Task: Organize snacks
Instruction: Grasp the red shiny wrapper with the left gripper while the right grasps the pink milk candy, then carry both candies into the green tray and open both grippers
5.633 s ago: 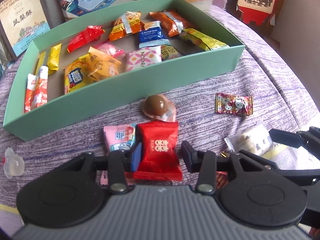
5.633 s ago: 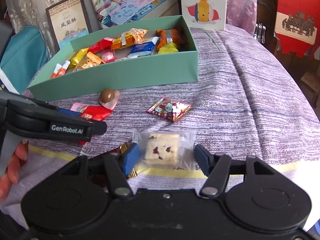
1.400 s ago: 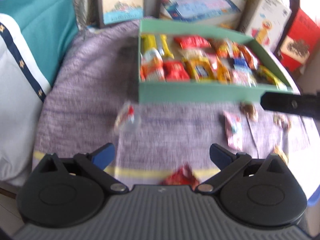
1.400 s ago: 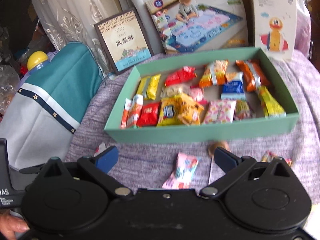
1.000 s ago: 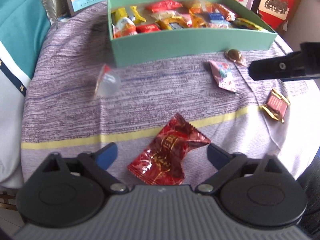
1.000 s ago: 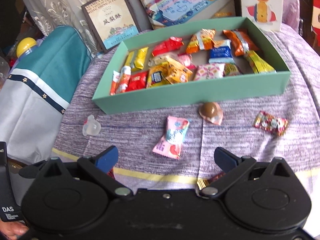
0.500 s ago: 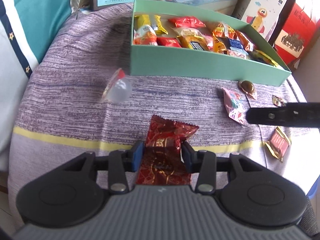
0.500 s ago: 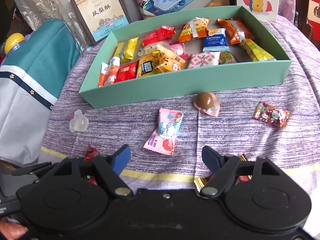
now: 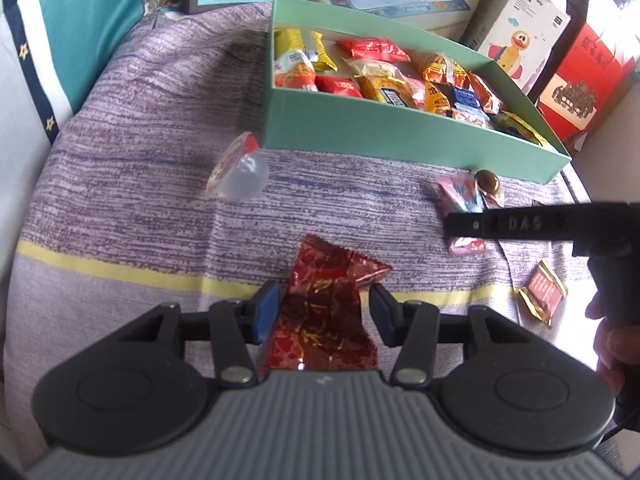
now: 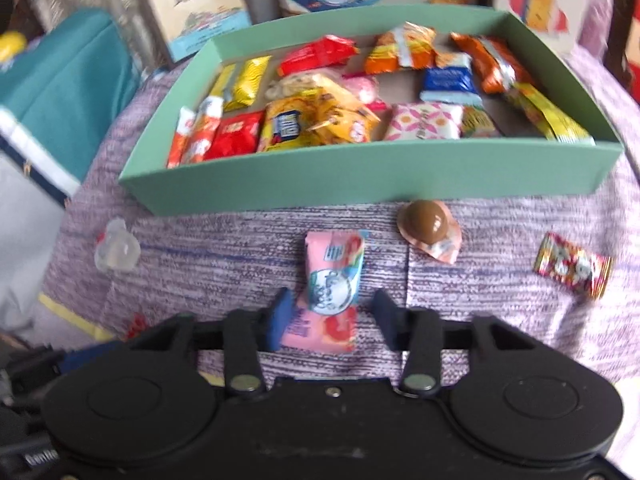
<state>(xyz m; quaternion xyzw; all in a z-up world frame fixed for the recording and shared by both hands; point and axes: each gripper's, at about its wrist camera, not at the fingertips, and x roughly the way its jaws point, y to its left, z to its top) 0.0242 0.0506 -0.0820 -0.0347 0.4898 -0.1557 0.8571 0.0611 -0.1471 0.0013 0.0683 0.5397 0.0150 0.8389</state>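
A green box (image 9: 400,132) full of wrapped snacks stands at the back of the purple cloth; it also shows in the right wrist view (image 10: 360,176). My left gripper (image 9: 322,312) stands around a dark red foil packet (image 9: 324,304), its pads close to the packet's sides with small gaps. My right gripper (image 10: 332,320) is open around a pink packet (image 10: 332,280) that lies on the cloth in front of the box.
On the cloth lie a clear jelly cup (image 9: 240,170), a brown chocolate cup (image 10: 426,220), a red patterned candy (image 10: 572,266) and a small gold-edged red packet (image 9: 542,292). Picture boxes and a red box stand behind the green box. A teal cushion (image 9: 60,20) is at left.
The left jaws, tight on the dark red packet half a second ago, have widened slightly. My right gripper moved forward and narrowed its jaws around the pink packet.
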